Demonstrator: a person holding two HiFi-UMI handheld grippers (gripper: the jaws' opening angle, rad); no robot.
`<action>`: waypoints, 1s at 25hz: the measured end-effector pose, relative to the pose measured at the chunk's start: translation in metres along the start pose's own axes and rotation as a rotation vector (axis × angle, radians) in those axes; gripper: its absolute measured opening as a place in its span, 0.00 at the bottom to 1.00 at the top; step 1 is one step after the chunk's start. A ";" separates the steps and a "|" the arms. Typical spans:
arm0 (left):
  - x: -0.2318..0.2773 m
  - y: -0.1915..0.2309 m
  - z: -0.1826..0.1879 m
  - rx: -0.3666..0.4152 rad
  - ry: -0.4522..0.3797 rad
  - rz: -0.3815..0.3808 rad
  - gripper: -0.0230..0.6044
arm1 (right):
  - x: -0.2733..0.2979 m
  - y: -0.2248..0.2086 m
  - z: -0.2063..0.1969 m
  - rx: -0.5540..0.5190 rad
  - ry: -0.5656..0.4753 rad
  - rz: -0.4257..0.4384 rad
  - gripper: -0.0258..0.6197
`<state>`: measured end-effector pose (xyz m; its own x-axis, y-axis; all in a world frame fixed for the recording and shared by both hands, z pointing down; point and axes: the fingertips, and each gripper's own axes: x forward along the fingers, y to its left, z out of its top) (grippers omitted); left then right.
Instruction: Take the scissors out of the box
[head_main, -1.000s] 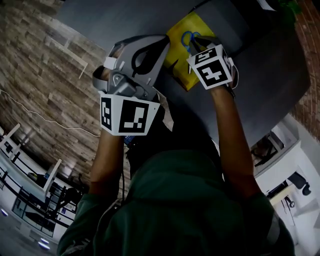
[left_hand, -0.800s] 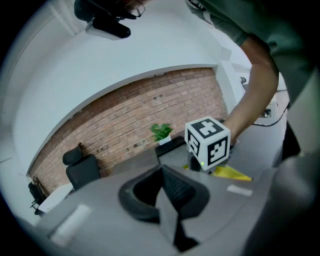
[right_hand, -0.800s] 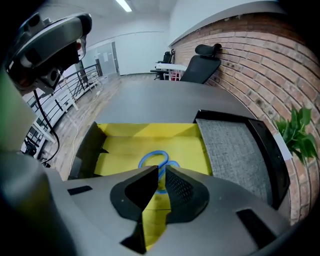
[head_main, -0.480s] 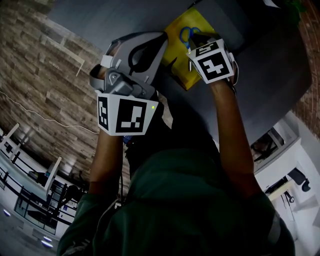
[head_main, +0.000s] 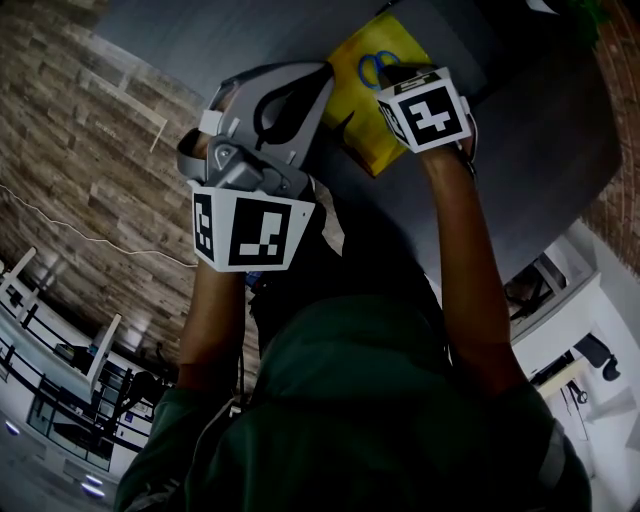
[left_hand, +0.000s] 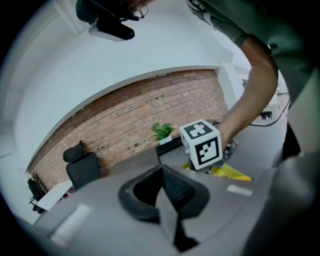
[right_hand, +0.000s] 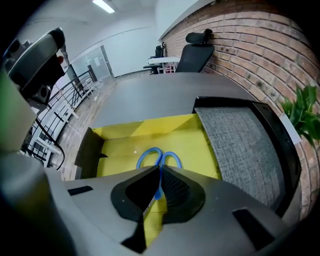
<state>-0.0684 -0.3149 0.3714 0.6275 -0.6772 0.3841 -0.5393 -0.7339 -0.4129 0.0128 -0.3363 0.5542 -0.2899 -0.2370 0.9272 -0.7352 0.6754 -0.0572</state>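
Right gripper (right_hand: 160, 169) fingers pressed together, pinching blue-handled scissors (right_hand: 161, 158) at neck, low inside yellow open cardboard box (right_hand: 150, 127). Handle loops just ahead of fingertips; long axis runs along fingers. Left gripper (left_hand: 161, 169) fingers closed on nothing, well apart from box. Likely next: straight lift.

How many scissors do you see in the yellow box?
1: blue-handled scissors in the yellow box, gripped by the right claw. Its body may hide others.
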 end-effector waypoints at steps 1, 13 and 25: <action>-0.001 0.000 0.000 -0.001 0.000 0.002 0.03 | 0.000 0.001 -0.001 -0.018 -0.001 -0.002 0.05; -0.009 0.000 0.000 -0.009 -0.002 0.021 0.03 | 0.002 0.005 -0.008 -0.055 -0.011 0.003 0.05; -0.008 0.003 0.009 0.002 -0.013 0.023 0.03 | -0.004 0.010 -0.012 -0.126 -0.013 -0.006 0.05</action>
<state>-0.0696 -0.3110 0.3599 0.6222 -0.6933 0.3637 -0.5525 -0.7180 -0.4235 0.0135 -0.3201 0.5540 -0.2944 -0.2496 0.9225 -0.6542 0.7563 -0.0042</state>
